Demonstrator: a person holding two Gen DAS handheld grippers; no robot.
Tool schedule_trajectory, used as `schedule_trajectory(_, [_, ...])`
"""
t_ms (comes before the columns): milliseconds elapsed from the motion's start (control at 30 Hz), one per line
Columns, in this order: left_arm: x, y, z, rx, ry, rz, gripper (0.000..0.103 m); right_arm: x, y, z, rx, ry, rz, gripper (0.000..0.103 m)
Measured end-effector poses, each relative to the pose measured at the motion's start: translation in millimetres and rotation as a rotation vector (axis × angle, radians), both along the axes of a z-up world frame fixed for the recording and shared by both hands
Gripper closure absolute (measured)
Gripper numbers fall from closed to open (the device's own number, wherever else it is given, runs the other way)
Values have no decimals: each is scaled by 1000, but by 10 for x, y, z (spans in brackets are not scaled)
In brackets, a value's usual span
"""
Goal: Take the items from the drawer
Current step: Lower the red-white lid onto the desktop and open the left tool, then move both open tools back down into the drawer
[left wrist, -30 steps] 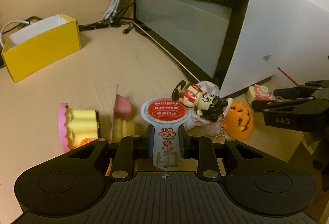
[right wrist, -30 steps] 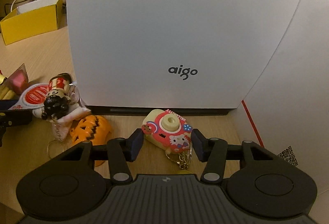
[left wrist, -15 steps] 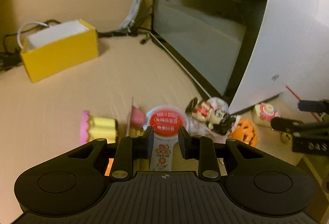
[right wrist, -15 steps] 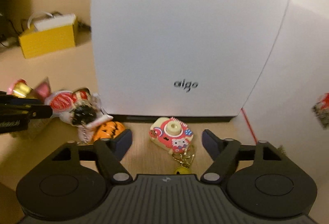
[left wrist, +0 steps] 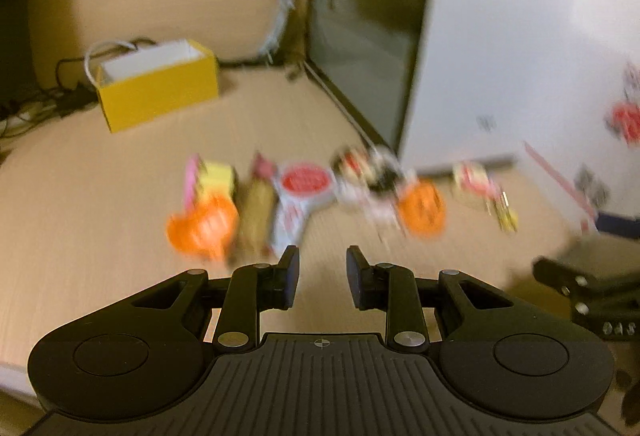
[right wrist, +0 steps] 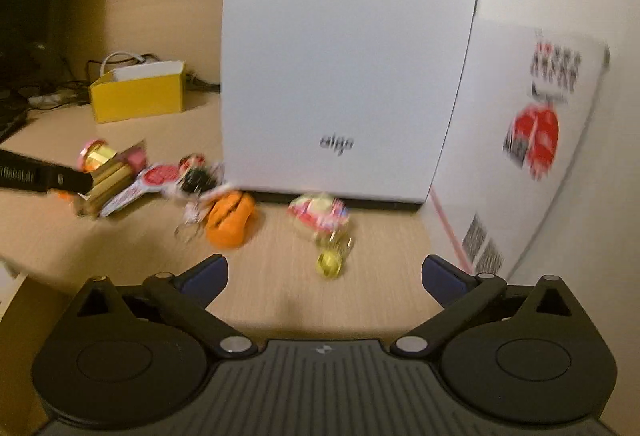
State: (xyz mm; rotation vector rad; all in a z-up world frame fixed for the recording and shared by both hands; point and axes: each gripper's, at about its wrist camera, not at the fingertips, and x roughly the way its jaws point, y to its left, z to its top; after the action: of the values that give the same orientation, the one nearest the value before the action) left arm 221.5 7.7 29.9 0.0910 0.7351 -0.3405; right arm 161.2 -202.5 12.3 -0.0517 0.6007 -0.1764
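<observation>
Right gripper (right wrist: 324, 272) jaws just opened wide, empty — camera keychain (right wrist: 320, 214) on desk beyond, white box (right wrist: 344, 56) behind; left gripper (left wrist: 322, 272) part-open, empty.

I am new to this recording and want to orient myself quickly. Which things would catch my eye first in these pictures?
A row of small colourful toys lies on the wooden desk, with the orange pumpkin near the middle. Behind them stands a tall white box marked "aigo". A yellow box sits further back on the left.

Yellow box (left wrist: 158, 92), orange pumpkin charm (right wrist: 230, 222)
</observation>
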Motion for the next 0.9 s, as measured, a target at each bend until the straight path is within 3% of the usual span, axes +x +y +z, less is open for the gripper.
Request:
schedule_trajectory(267, [-274, -282, -211, 47, 101, -33, 74, -301, 4, -307, 92, 163, 57, 0])
schedule_trajectory(567, [-393, -402, -476, 73, 224, -91, 74, -501, -28, -551, 178, 243, 41, 1])
schedule_trajectory(900, [-360, -750, -1037, 146, 487, -439, 74, -780, -96, -534, 183, 258, 25, 3])
